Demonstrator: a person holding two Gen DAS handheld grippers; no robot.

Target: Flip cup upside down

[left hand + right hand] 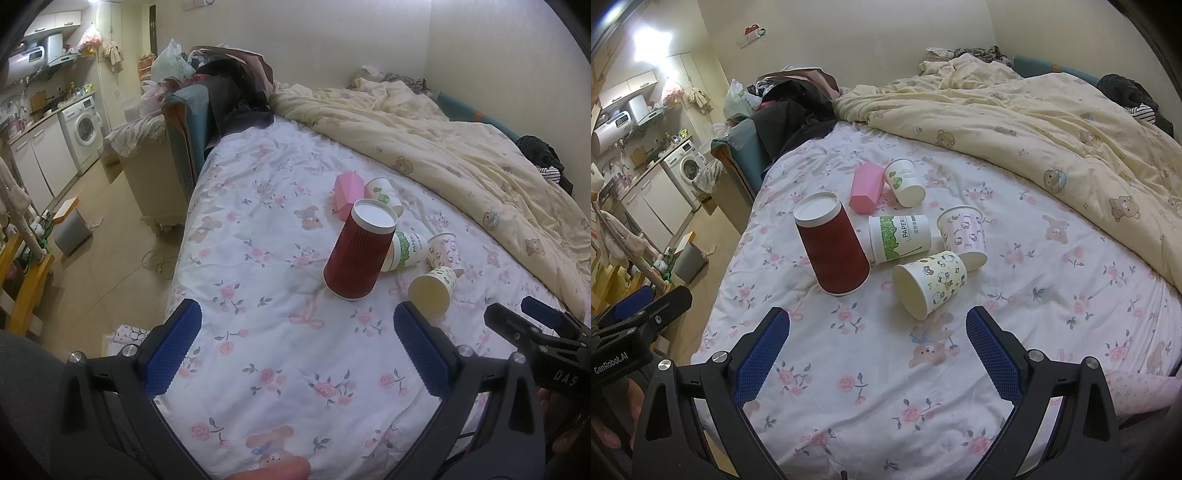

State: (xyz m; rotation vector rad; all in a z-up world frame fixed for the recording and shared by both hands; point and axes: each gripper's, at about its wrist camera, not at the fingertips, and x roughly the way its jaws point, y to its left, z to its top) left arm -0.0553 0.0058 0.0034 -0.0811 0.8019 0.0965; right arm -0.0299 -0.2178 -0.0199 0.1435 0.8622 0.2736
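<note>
red ribbed cup [833,245] rim-down, white base up | left gripper [295,354] apart | right gripper [877,354] apart

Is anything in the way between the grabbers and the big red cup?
No. Both grippers, left and right, are open, with only bare flowered sheet before the red cup. The other cups lie beside and behind it.
</note>
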